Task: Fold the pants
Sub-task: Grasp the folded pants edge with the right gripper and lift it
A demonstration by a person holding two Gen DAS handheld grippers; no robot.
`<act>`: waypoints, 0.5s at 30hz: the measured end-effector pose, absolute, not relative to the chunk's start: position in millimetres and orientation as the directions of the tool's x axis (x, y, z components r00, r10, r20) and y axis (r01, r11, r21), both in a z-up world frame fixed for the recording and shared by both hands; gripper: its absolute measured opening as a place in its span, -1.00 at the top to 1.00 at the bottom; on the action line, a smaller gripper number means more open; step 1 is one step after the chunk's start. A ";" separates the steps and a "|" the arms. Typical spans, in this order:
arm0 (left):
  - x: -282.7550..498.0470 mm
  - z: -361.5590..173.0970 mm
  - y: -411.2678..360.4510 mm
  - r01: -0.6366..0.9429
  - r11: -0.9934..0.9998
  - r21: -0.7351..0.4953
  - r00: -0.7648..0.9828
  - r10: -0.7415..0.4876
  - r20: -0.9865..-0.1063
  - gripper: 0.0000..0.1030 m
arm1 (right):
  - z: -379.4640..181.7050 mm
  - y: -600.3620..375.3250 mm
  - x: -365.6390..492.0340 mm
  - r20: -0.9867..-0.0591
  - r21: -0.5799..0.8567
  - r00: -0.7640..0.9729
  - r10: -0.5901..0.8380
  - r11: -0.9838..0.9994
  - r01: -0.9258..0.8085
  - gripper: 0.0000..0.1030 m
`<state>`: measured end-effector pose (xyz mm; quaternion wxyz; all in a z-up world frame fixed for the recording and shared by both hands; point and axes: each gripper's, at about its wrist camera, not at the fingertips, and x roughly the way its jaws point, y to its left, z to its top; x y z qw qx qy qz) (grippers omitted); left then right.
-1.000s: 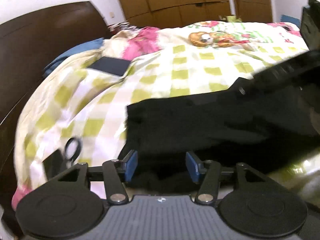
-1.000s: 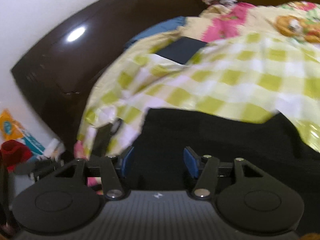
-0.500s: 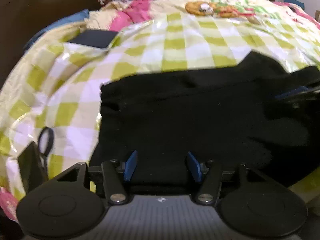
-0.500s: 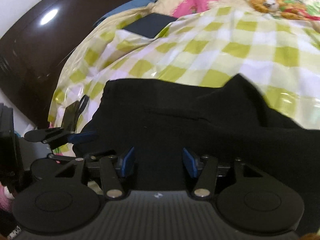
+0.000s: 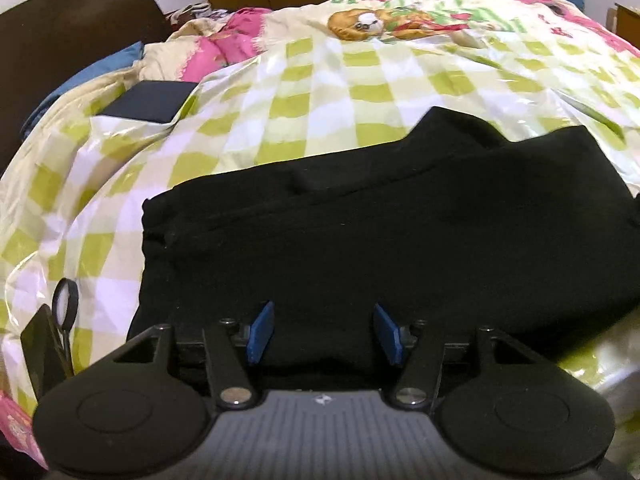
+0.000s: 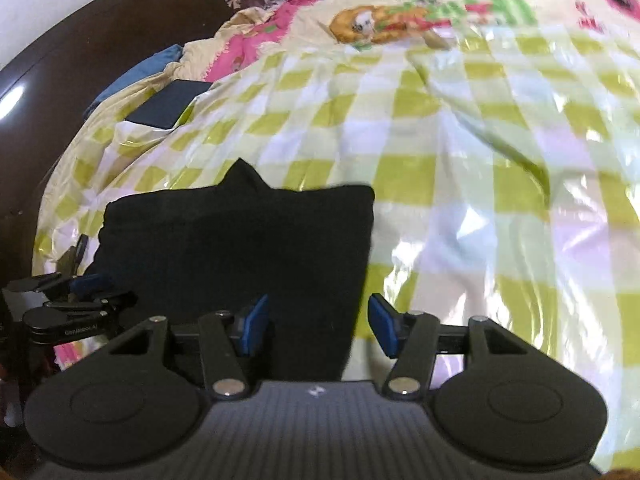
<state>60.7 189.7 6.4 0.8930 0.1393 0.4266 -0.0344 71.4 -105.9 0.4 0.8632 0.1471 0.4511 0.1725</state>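
Observation:
The black pants (image 5: 360,232) lie folded into a wide slab on the green-and-white checked plastic sheet (image 5: 320,92) over the bed. My left gripper (image 5: 325,332) hangs over their near edge, its blue pads (image 5: 262,332) apart, with cloth below them and nothing pinched. In the right wrist view the pants (image 6: 240,248) fill the lower left. My right gripper (image 6: 318,326) stands open astride their right edge, one pad over cloth, the other over the sheet. The left gripper (image 6: 80,292) shows at the far left of that view.
A dark flat box (image 5: 148,102) lies at the back left of the sheet. Scissors (image 5: 64,308) and a dark slab (image 5: 38,344) sit by the left edge. A dark wooden headboard (image 5: 60,20) rises on the left, with pink bedding (image 5: 224,48) beside it.
My right gripper has swung right along the pants to their right edge and has left the left wrist view. The left gripper shifted along the near edge. The pants now lie flat.

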 end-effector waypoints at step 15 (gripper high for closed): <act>72.8 3.0 172.6 0.233 0.943 0.240 0.626 0.044 -0.779 -0.36 | -53.6 -130.9 111.6 -0.445 0.829 0.454 0.772 0.547 -0.118 -0.24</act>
